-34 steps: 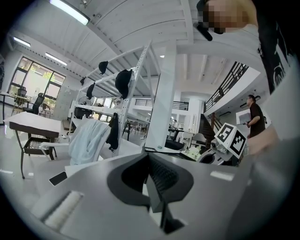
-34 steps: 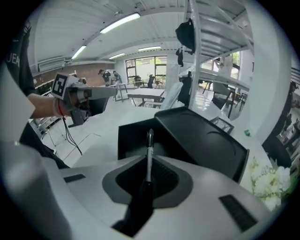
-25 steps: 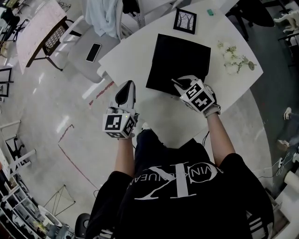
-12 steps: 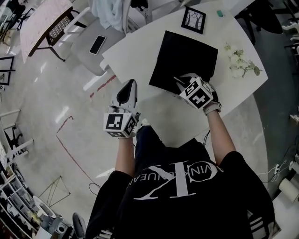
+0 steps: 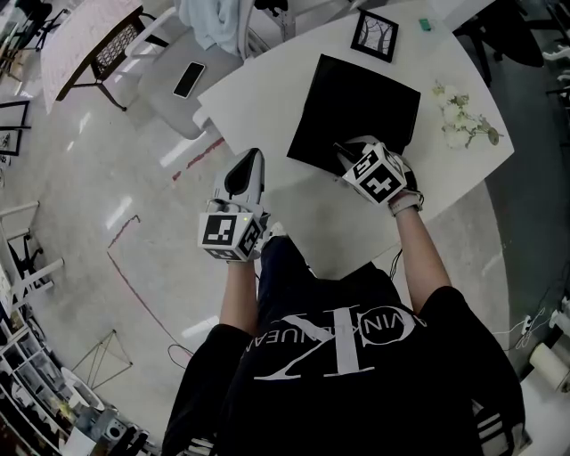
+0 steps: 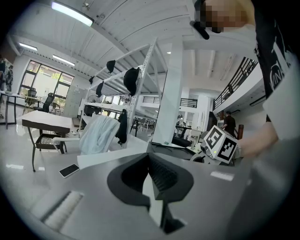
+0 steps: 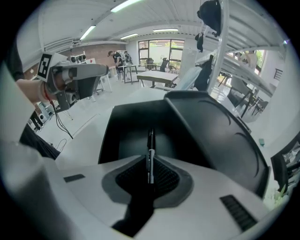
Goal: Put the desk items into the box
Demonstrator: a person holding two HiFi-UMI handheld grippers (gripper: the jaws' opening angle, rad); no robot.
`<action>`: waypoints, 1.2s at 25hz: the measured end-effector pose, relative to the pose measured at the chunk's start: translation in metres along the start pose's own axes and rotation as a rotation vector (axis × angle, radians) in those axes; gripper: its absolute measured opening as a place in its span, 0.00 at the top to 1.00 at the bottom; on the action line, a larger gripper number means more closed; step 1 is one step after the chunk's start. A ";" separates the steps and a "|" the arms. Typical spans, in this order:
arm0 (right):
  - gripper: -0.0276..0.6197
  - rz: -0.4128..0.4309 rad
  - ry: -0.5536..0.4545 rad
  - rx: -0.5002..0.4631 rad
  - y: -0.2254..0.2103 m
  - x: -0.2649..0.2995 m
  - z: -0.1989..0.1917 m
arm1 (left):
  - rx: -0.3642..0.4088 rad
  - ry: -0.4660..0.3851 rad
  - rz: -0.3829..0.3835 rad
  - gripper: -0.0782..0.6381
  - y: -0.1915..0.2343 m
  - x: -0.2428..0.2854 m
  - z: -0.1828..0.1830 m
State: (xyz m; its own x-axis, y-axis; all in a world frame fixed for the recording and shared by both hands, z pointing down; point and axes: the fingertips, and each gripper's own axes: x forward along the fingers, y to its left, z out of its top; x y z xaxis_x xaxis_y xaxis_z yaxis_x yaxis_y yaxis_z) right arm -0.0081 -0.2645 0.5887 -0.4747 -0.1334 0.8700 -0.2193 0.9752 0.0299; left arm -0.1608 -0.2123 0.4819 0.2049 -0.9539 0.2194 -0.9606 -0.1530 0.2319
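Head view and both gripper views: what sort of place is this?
Likely a big open-plan office or lab workspace: a white table, tall metal shelving, ceiling strip lights and large windows.

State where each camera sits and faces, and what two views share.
Head view: on the person's head, facing steeply down at the table and black box; shows both forearms, left tool, right tool.
Left gripper view: on the left tool, facing along its shut jaws across the room; right tool's marker cube at right.
Right gripper view: on the right tool, facing along jaws shut on a pen, into the box; left tool upper left.
Shared: head and left gripper views both show the phone.
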 end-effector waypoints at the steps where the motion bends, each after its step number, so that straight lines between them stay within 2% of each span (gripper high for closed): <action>1: 0.88 -0.003 -0.002 0.000 0.000 -0.001 0.000 | -0.001 0.002 0.005 0.88 0.001 0.000 0.001; 6: 0.88 -0.025 -0.039 0.026 -0.004 -0.008 0.003 | 0.005 0.005 -0.009 0.88 -0.001 -0.001 0.001; 12: 0.90 -0.043 -0.090 0.134 -0.003 -0.022 0.001 | 0.024 0.001 -0.052 0.88 -0.007 0.004 0.003; 17: 0.91 -0.071 -0.127 0.179 -0.004 -0.038 -0.004 | 0.041 -0.002 -0.094 0.88 -0.018 0.009 0.007; 30: 0.93 -0.201 -0.296 0.349 -0.021 -0.094 -0.011 | 0.090 -0.016 -0.187 0.88 -0.042 0.020 0.021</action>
State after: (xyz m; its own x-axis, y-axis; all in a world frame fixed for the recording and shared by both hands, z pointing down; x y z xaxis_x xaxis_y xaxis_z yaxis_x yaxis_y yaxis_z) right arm 0.0501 -0.2703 0.5114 -0.6043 -0.4066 0.6852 -0.5793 0.8147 -0.0275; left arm -0.1205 -0.2309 0.4568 0.3789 -0.9106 0.1651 -0.9191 -0.3495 0.1817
